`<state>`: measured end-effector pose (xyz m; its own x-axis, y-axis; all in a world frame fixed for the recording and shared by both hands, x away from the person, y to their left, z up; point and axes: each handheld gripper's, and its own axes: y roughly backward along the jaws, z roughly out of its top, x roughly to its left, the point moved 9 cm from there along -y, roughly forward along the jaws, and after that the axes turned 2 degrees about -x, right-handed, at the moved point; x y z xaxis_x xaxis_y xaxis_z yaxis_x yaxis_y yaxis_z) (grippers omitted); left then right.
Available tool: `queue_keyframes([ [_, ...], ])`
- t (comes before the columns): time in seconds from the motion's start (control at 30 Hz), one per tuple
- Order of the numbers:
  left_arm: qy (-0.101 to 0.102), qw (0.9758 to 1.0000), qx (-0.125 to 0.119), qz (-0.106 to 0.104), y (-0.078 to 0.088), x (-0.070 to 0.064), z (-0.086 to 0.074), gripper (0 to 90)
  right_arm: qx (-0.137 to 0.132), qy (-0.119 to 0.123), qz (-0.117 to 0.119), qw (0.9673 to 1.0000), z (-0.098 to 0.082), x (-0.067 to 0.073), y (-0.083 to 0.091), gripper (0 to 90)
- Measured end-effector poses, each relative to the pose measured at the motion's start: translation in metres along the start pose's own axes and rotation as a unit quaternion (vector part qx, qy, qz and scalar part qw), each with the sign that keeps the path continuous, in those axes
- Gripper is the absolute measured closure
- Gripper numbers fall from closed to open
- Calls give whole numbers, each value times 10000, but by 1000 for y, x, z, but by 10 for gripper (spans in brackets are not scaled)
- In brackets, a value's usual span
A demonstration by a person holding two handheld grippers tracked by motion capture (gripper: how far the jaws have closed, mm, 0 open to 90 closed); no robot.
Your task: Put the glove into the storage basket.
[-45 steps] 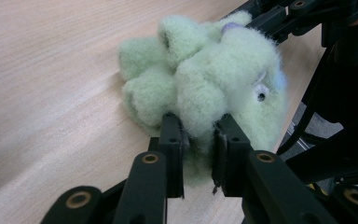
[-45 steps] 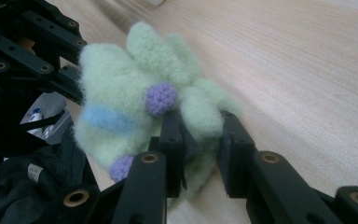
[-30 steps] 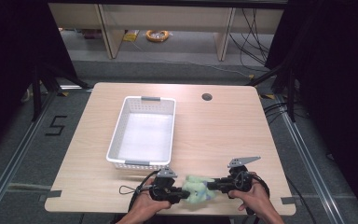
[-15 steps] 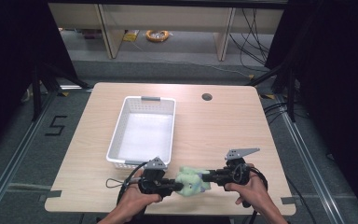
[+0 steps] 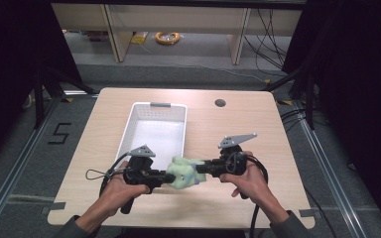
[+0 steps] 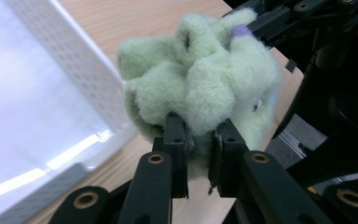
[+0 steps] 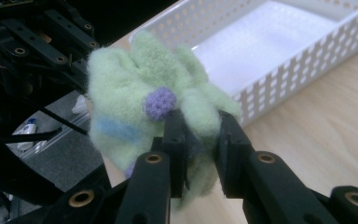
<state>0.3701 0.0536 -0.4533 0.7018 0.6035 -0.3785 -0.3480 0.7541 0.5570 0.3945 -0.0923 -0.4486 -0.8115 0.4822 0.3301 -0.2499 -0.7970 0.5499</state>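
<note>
Jaws of left gripper (image 5: 164,177) and right gripper (image 5: 202,168) clamp green fleece bundle (image 5: 182,172) from opposite ends; white basket (image 5: 129,130) just beyond.

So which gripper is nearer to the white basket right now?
Left. The left gripper sits just off the white basket at its near end; the right gripper is farther to its right side.

Both hand-held grippers now sit higher than a second ago: the left hand-held gripper (image 5: 169,177) and the right hand-held gripper (image 5: 198,168) carry the fuzzy green cloth (image 5: 182,173) up off the surface (image 5: 258,134), and it hangs between them, closer to the white basket (image 5: 129,134).
</note>
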Motion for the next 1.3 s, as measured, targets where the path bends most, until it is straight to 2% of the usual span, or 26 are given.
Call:
queue_keyframes([
  [0.03,33,10000,-40,48,3,4,2,784,8,-93,16,10000,4,2,-2,767],
  [0.07,54,10000,-27,59,5,7,2,784,-26,40,-32,10000,10,0,-6,767],
  [0.1,117,9999,-41,89,8,13,3,784,35,-62,-7,10000,12,2,-8,767],
  [0.2,265,9996,-17,91,15,27,4,784,47,-44,56,10000,26,0,-23,768],
  [0.27,323,9992,-50,234,20,38,6,784,61,-63,48,10000,32,-2,-31,768],
  [0.3,346,9991,-16,250,23,44,6,783,49,44,41,10000,36,-3,-36,768],
  [0.33,370,9990,16,269,24,49,5,783,58,-96,72,9999,39,-1,-43,768],
  [0.4,457,9982,37,387,25,59,5,783,127,-91,73,9999,46,-3,-53,768],
  [0.53,546,9977,157,373,29,77,6,783,206,-195,59,9996,54,-6,-68,768],
  [0.6,605,9971,158,436,30,88,7,783,209,-220,39,9995,57,-9,-76,769],
  [0.67,640,9968,277,402,29,96,6,783,235,-315,-7,9992,59,-12,-84,769],
  [0.73,704,9957,331,495,28,107,4,782,244,-348,-48,9991,60,-15,-93,769],
  [0.77,753,9953,416,441,27,113,2,782,258,-405,-64,9988,59,-16,-96,769],
  [0.87,804,9944,439,526,23,121,0,781,322,-428,-168,9984,56,-21,-109,769],
  [0.9,820,9940,493,532,22,125,-1,781,375,-511,-175,9978,54,-21,-112,769],
  [0.97,822,9930,599,602,20,129,-4,781,419,-523,-249,9974,52,-24,-117,769],
  [1.0,863,9928,579,599,18,130,-4,780,445,-524,-247,9973,51,-24,-119,769],
  [1.03,815,9927,657,594,17,132,-6,779,473,-534,-286,9970,50,-25,-120,769],
  [1.1,819,9926,676,591,16,134,-6,779,548,-646,-281,9960,47,-24,-124,769],
  [1.13,793,9925,706,605,15,134,-7,779,558,-528,-311,9966,46,-27,-126,769],
  [1.3,826,9904,869,691,11,136,-12,776,696,-551,-409,9952,39,-29,-134,769],
])
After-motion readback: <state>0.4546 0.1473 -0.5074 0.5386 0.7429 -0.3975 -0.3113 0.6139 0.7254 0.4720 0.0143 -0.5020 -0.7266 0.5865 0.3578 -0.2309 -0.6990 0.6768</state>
